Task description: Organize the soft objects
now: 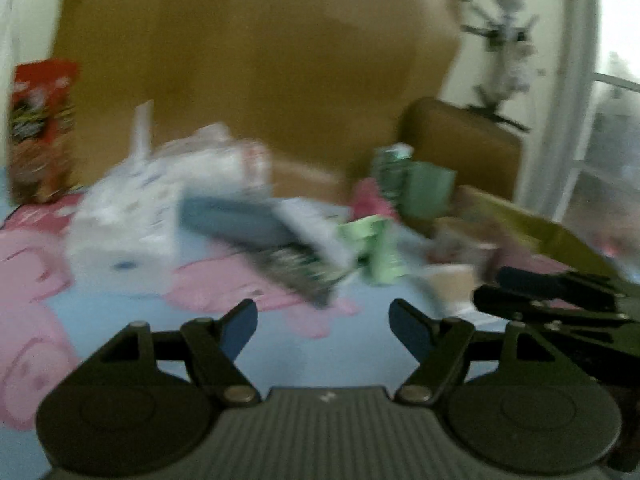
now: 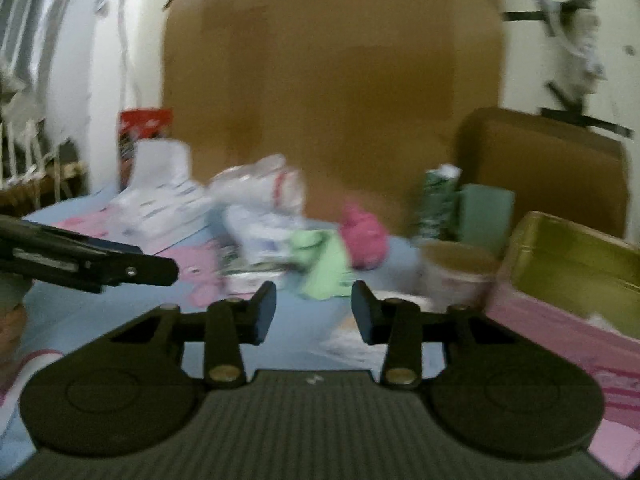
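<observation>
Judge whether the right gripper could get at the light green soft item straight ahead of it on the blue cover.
Probably yes. The right gripper is open and empty, and the light green item lies just beyond its fingertips with only bare blue cover between. Blur hides whether neighbouring packets overlap it.

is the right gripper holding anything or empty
Empty: the right gripper has jaws apart, with only the blue sheet showing between them.
</observation>
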Action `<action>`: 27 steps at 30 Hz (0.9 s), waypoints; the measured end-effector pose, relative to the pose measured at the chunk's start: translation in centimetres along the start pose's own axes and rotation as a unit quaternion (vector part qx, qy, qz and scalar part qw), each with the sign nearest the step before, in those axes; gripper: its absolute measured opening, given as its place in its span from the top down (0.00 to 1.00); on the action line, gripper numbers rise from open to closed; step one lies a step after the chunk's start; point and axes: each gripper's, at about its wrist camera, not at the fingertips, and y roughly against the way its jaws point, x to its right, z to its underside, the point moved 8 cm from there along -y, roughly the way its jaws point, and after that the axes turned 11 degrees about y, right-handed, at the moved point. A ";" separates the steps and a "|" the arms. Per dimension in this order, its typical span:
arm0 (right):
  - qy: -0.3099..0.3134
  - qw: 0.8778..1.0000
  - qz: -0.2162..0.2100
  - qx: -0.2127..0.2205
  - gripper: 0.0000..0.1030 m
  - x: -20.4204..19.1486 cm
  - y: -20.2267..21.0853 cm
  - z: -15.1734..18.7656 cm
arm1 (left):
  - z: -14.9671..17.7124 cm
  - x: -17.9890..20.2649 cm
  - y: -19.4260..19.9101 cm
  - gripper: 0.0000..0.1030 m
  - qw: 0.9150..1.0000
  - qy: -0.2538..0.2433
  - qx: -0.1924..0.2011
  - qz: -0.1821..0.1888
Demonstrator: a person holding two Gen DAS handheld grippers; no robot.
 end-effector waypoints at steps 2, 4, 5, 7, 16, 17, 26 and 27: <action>0.010 1.000 -0.013 -0.009 0.57 -1.2 -0.8 -0.3 | 0.1 -1.5 -0.3 0.29 0.999 0.033 -0.007 -0.006; 0.016 0.999 -0.022 -0.019 0.57 -2.2 -1.5 -0.4 | -0.4 -2.5 0.0 0.28 0.998 0.061 0.003 0.006; 0.016 0.999 -0.025 -0.024 0.57 -2.7 -1.8 -0.3 | -0.5 -2.8 0.0 0.28 0.998 0.070 0.005 0.004; 0.015 0.999 -0.031 -0.032 0.57 -3.3 -2.3 -0.1 | -0.5 -3.2 -0.2 0.28 0.997 0.081 0.002 0.011; 0.014 0.997 -0.039 -0.058 0.57 -4.6 -4.2 0.2 | -0.5 -4.0 -0.4 0.27 0.994 0.109 0.005 0.015; 0.016 0.997 -0.038 -0.058 0.57 -4.6 -4.4 0.1 | -0.5 -4.0 -0.4 0.27 0.994 0.111 0.005 0.015; 0.014 0.998 -0.042 -0.043 0.48 -4.1 -8.2 -2.8 | -0.7 -4.1 0.2 0.25 0.993 0.114 0.022 0.021; 0.015 0.998 -0.041 -0.043 0.48 -4.0 -8.9 -3.2 | -0.7 -4.1 0.2 0.25 0.993 0.114 0.024 0.021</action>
